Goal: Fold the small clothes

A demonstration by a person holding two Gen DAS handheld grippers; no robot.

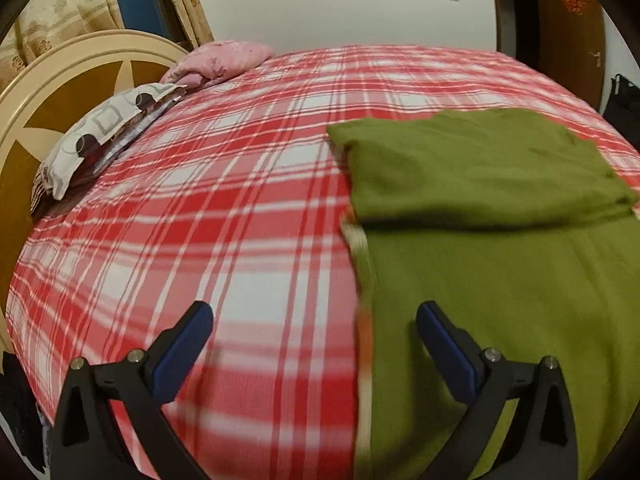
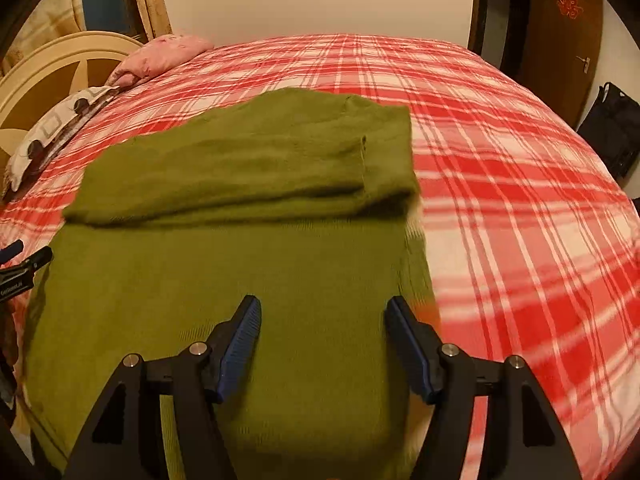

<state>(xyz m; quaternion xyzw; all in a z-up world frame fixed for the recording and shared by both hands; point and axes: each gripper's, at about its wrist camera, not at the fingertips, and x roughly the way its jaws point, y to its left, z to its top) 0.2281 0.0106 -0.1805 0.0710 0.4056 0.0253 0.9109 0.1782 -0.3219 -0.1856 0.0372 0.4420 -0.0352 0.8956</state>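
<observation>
Both hand-held grippers — left (image 1: 314, 316), right (image 2: 323, 312) — gape empty over the seemingly half-folded green sweater (image 2: 248, 184).

Fuzzy matt knit sweater (image 2: 240, 272) on smooth woven plaid bedsheet (image 2: 520, 200).

The right gripper (image 2: 322, 320) hangs with fingers (image 2: 244, 330) apart over a green sweater (image 2: 240, 240) on the plaid bedspread (image 2: 520, 200).
</observation>
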